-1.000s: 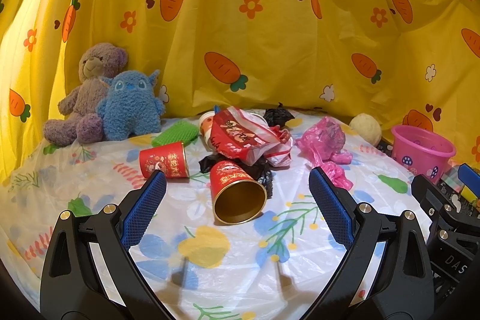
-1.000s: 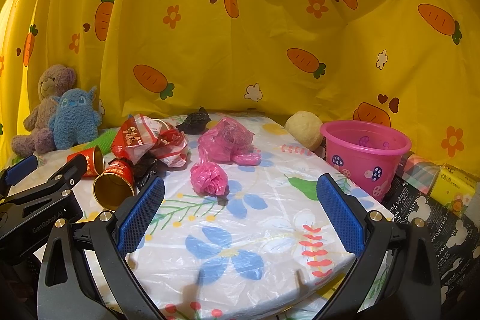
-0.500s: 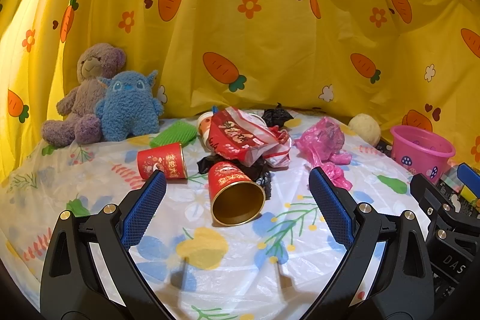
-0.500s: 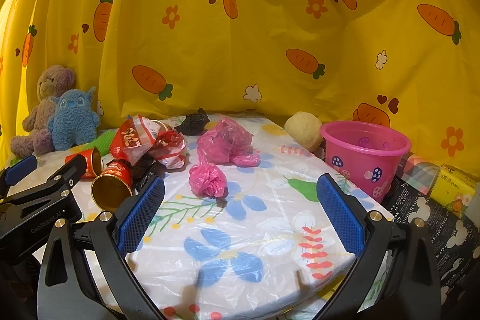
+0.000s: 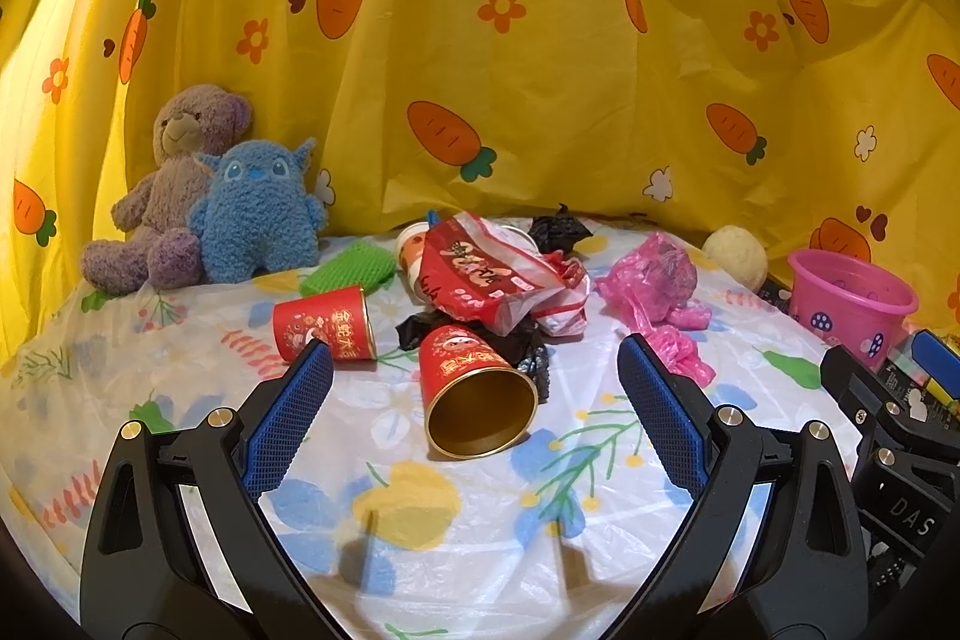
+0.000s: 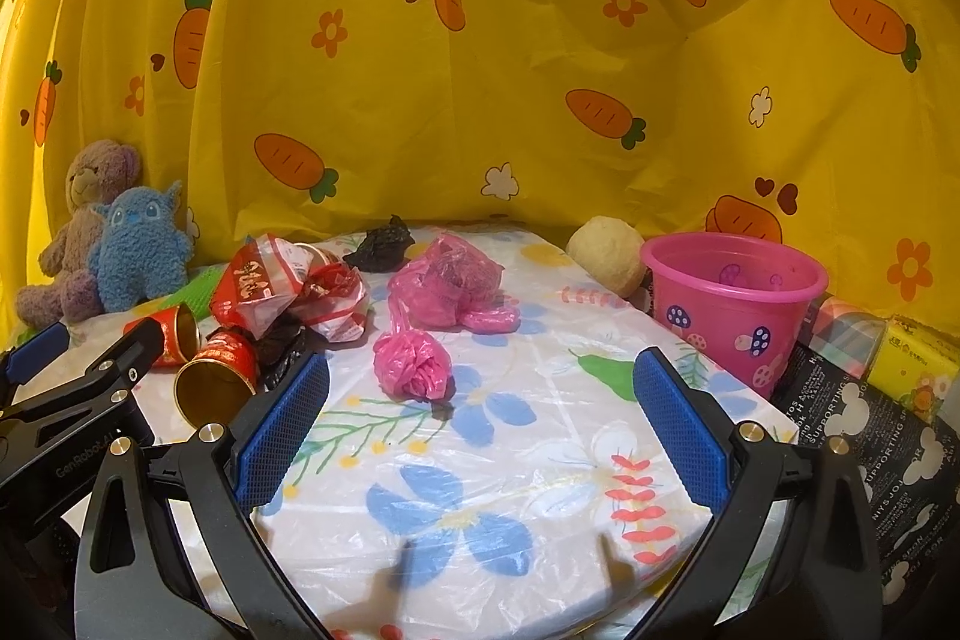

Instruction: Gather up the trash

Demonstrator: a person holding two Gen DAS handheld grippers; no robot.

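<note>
- The left hand-held gripper (image 5: pixel 474 403) is spread wide and holds nothing; it hangs over the surface (image 5: pixel 420 550), a floral plastic sheet, aimed at the nearest cup.
- The right hand-held gripper (image 6: pixel 480 409) is likewise wide and empty, with a small pink bag wad (image 6: pixel 413 363) lying just beyond its jaws.
- Nearest the left gripper, a red paper cup (image 5: pixel 474 400) lies on its side, gold mouth facing the camera; a second red cup (image 5: pixel 324 322) lies tipped to its left.
- Behind them sit black plastic scraps (image 5: pixel 528 346), a red-and-white snack wrapper (image 5: pixel 486 274), another cup (image 5: pixel 411 250) and a larger pink bag (image 5: pixel 654 274).
- The pink bucket (image 6: pixel 729 304) stands at the right edge; no trash shows inside it.
- Judging by that, collecting has barely begun: every piece is left on the surface.
- Farthest back, two plush toys (image 5: pixel 210 196) lean on the carrot-print curtain (image 5: pixel 540 40).
</note>
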